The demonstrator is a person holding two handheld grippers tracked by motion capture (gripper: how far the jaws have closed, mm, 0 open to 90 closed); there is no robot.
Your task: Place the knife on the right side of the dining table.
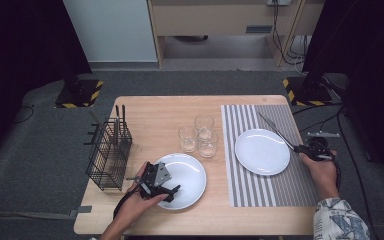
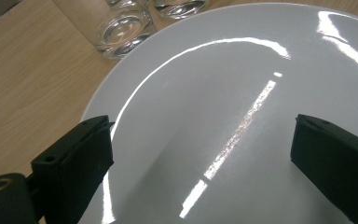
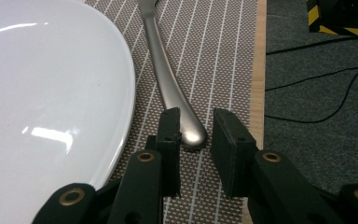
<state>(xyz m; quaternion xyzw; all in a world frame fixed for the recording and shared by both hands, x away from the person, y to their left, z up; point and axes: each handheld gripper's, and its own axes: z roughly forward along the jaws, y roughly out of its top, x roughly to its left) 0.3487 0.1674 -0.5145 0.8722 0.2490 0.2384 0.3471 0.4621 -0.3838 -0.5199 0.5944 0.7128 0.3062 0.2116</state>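
A silver utensil lies on the striped placemat, just right of a white plate. My right gripper is at its handle end. In the right gripper view the jaws of my right gripper stand slightly apart on either side of the utensil's handle, one touching it and the other with a gap. My left gripper hovers over the near edge of a second white plate on bare wood. The left gripper is wide open above that plate, holding nothing.
Three empty glasses stand clustered between the two plates, and one glass sits just beyond the left plate's rim. A black wire basket holding cutlery stands at the table's left edge. The placemat's right border runs close to the table edge.
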